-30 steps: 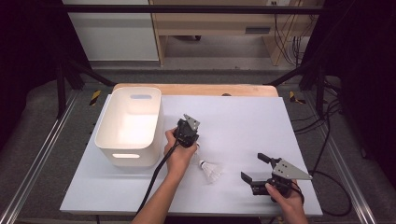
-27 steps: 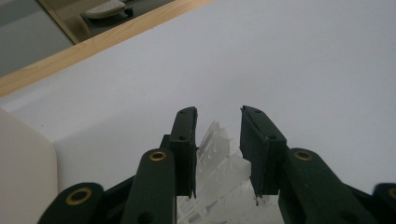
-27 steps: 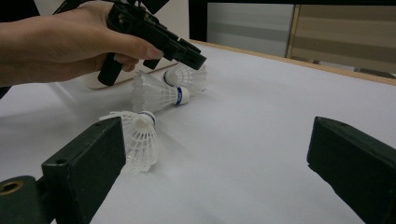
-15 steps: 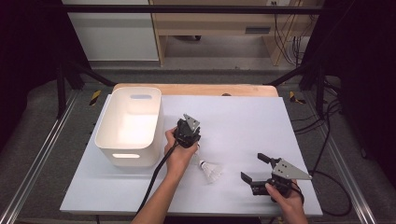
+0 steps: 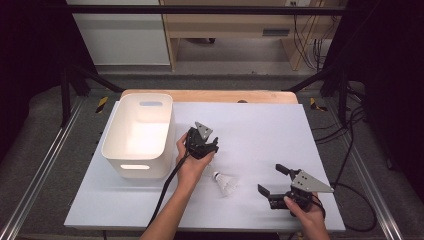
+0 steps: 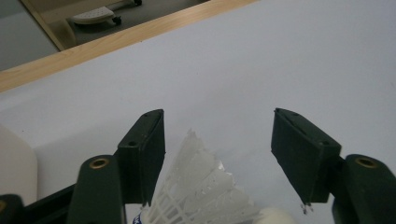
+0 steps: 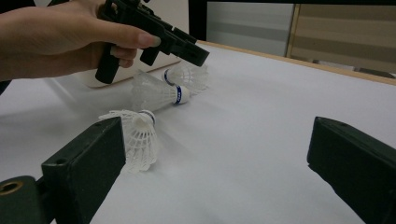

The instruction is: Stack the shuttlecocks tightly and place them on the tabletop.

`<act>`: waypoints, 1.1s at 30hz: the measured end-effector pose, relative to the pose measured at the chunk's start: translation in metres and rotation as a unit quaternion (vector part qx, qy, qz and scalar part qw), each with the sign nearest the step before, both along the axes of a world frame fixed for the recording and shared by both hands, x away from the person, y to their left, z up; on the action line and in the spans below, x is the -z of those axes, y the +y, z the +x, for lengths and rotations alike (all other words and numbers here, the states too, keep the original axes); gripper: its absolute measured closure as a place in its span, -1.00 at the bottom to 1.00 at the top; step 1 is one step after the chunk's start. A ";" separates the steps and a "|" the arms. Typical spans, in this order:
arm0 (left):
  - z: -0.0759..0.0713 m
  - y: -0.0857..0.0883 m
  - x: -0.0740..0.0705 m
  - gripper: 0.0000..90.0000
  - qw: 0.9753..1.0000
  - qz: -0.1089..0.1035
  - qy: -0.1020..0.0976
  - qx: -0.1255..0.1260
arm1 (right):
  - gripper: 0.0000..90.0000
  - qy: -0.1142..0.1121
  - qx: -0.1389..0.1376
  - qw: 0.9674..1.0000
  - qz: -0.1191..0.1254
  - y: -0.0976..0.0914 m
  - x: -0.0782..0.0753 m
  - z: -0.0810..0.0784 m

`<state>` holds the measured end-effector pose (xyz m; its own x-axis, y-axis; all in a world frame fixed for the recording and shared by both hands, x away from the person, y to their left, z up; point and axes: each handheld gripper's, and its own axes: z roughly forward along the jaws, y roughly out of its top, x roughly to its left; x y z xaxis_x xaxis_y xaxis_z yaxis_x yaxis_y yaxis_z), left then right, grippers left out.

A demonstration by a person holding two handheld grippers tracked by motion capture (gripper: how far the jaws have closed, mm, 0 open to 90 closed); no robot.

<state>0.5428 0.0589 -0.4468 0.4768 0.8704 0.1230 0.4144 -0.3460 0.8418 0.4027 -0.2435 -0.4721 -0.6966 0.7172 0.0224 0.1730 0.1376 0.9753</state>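
Two shuttlecocks [image 7: 168, 88] are lying under the left gripper [image 5: 204, 145], whose empty jaws have just been opening; right gripper [image 5: 274, 181] is gaping, farther off.

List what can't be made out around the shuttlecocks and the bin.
- Shuttlecocks under the left gripper: the hand and gripper hide them in the high view.
- Shuttlecock: the bottom edge of the left gripper view cuts it off.
- Bin: its near inside wall is hidden by its own rim in the high view.
- Band print: too small to read.
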 end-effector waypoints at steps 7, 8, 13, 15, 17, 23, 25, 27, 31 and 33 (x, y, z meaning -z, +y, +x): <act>-0.002 0.003 -0.003 -0.50 1.000 -0.016 0.009 -0.005 | -0.89 0.000 0.000 1.000 -0.002 0.000 0.000 0.000; -0.002 0.004 -0.003 -0.52 1.000 -0.019 0.009 -0.005 | -0.89 0.000 0.001 1.000 -0.002 0.000 0.000 0.000; -0.005 0.005 -0.005 -0.58 0.999 -0.032 0.007 -0.001 | -0.89 0.002 0.001 1.000 -0.002 0.000 0.000 0.000; -0.008 0.005 -0.007 -0.60 0.999 -0.036 0.001 0.003 | -0.89 0.001 0.001 1.000 -0.003 0.000 0.000 -0.001; -0.012 0.005 -0.011 -0.63 0.999 -0.044 -0.009 0.009 | -0.89 0.000 0.002 1.000 -0.003 0.000 0.000 0.000; -0.032 0.011 -0.022 -0.76 0.997 -0.069 -0.026 0.031 | -0.90 -0.003 0.005 1.000 -0.005 0.000 -0.001 -0.001; -0.042 0.014 -0.024 -0.77 0.996 -0.077 -0.032 0.038 | -0.90 -0.002 0.006 1.000 -0.005 0.000 -0.001 -0.001; -0.050 0.016 -0.024 -0.78 0.995 -0.083 -0.037 0.044 | -0.90 0.001 0.008 1.000 -0.007 -0.001 -0.002 -0.001; -0.068 0.021 -0.023 -0.79 0.992 -0.102 -0.044 0.056 | -0.91 0.003 0.009 1.000 -0.003 -0.001 -0.002 -0.002; -0.077 0.023 -0.021 -0.79 0.991 -0.110 -0.045 0.065 | -0.92 0.009 0.010 1.000 -0.001 0.000 -0.002 -0.001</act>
